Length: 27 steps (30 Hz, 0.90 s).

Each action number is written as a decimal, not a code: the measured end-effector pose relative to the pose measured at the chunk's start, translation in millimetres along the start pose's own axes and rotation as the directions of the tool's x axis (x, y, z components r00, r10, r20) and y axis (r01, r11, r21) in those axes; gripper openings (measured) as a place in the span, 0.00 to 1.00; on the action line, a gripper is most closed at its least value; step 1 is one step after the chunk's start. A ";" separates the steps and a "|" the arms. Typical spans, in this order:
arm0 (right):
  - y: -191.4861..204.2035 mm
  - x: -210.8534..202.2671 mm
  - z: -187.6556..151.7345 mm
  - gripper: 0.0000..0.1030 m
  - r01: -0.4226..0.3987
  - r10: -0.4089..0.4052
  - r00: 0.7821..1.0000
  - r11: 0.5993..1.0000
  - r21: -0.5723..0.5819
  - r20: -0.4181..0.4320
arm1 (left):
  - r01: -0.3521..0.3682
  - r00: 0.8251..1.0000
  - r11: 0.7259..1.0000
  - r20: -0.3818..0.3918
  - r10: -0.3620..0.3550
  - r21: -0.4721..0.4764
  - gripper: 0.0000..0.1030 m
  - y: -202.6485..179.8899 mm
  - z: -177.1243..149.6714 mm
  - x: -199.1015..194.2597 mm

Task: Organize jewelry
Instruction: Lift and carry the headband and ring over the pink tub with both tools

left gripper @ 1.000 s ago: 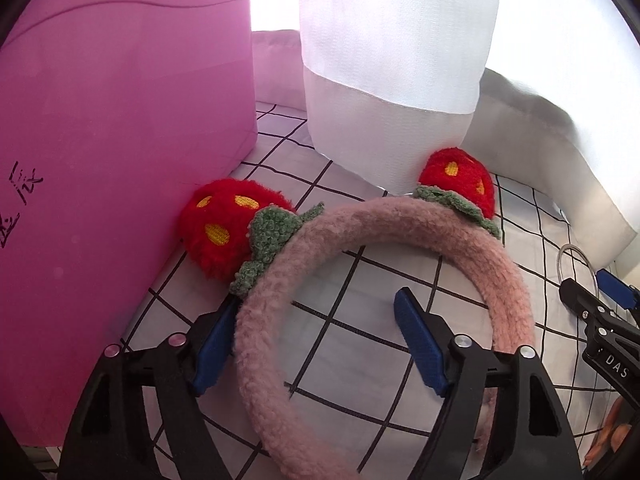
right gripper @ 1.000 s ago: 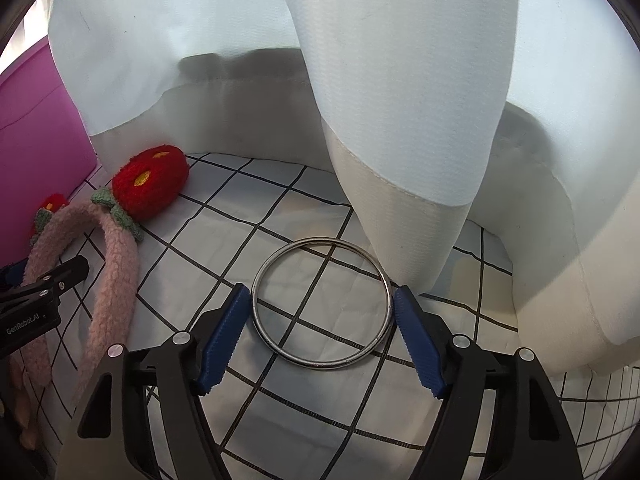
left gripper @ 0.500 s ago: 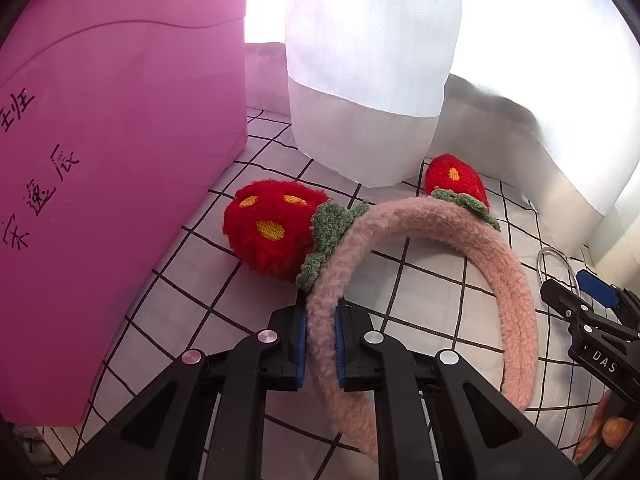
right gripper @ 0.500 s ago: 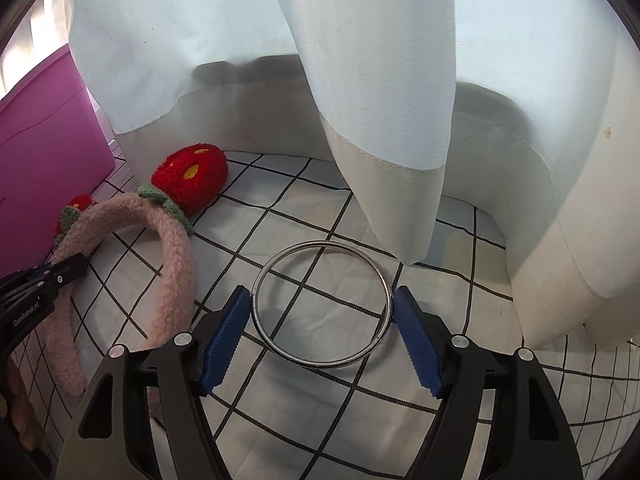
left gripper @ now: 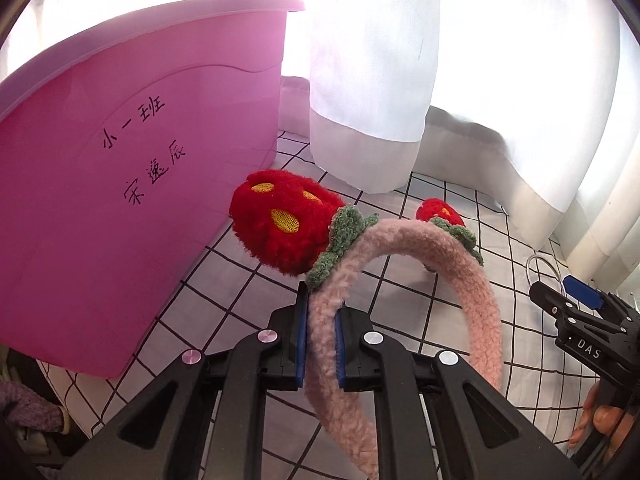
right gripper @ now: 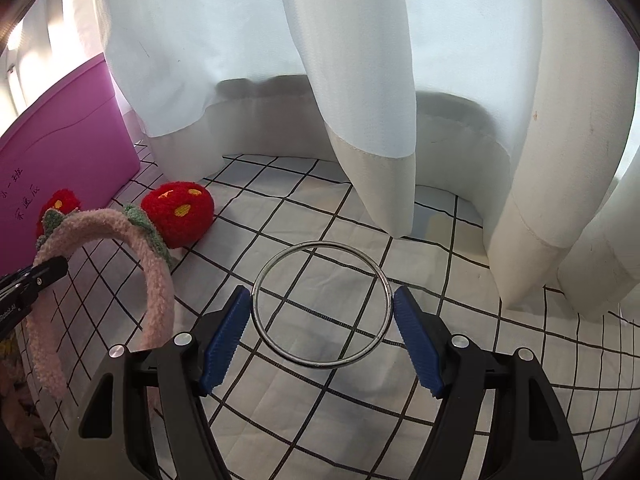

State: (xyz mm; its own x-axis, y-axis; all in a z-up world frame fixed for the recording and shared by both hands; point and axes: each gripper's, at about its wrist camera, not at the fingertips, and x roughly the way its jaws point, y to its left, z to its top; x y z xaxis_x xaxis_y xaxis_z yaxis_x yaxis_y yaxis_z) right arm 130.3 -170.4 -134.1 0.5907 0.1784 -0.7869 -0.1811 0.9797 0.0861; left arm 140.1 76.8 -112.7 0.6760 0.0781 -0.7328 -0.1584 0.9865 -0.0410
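At far left, a tall pink plastic bin [left gripper: 132, 184] bearing handwritten black characters was seen standing on the white black-gridded cloth [left gripper: 404, 284]; it was judged the likely destination for the jewelry. Just beside it, a fuzzy pink headband with two red plush strawberries [left gripper: 472, 292] was held raised off the cloth, the left claw [left gripper: 320, 344] being clamped on the band just below the nearer strawberry, presumably so the padded part could be carried without slipping. Further right, a thin silver metal ring [right gripper: 320, 304] lay flat on the cloth, near the hem of a white curtain [right gripper: 360, 120]. The right claw [right gripper: 322, 336] was held apart, its blue pads flanking the ring without visible contact, apparently positioned for closing on it.
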 end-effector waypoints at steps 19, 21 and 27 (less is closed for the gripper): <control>14.3 -74.6 9.3 0.69 -0.025 0.032 0.995 0.997 -0.075 0.091 | 0.007 0.994 1.000 0.110 -0.004 -0.025 0.11 -1.5 -2.7 -92.4; 17.5 -87.7 14.3 0.69 -0.035 0.045 0.993 0.995 -0.090 0.113 | 0.004 0.992 0.999 0.130 0.001 -0.035 0.11 0.3 0.0 -105.4; 30.2 -125.1 32.9 0.69 -0.059 0.084 0.979 0.989 -0.134 0.188 | 0.000 0.980 0.998 0.198 0.013 -0.065 0.11 8.6 7.5 -152.6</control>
State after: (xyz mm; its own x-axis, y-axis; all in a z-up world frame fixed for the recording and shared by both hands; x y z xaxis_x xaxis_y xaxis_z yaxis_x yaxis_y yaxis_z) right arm 76.9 -160.0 -13.0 0.7110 0.2739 -0.6477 -0.3192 0.9464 0.0498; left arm 41.0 74.4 3.9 0.8027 0.1180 -0.5846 -0.2053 0.9750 -0.0851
